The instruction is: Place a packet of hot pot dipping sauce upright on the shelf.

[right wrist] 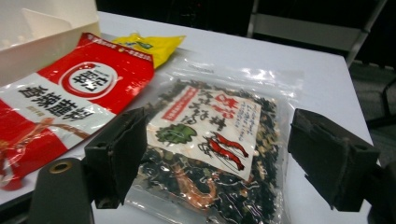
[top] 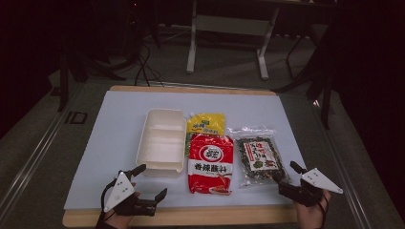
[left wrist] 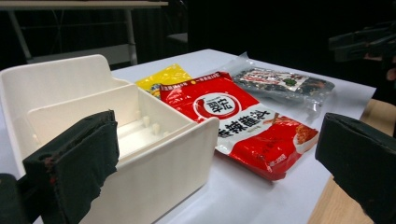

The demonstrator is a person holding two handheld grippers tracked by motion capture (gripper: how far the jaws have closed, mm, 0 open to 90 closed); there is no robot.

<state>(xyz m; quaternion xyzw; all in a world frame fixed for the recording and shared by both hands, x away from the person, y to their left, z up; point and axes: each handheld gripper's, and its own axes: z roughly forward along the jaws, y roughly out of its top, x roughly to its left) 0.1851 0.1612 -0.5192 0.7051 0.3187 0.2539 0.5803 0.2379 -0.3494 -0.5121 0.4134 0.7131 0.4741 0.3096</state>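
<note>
on the pale mat (top: 119, 124) four things lie in a close row; a white divided box (top: 161, 141) stands left of a red packet (top: 211, 163), whose top overlaps a yellow packet (top: 206, 123), and a clear bag of dark dried bits (top: 260, 155) lies just right of the red one; the box and the red packet sit nearly touching, leaving scant room between them; the mat lies bare to the left of the box and along its far side, while a wooden table edge (top: 191, 217) runs below the hands; the left gripper (top: 152, 180) hovers near the box's near corner, jaws wide apart and holding nothing; the right gripper (top: 285, 176) sits at the bag's near right corner, jaws spread on either side of the bag in the right gripper view, not clamped on it.
</note>
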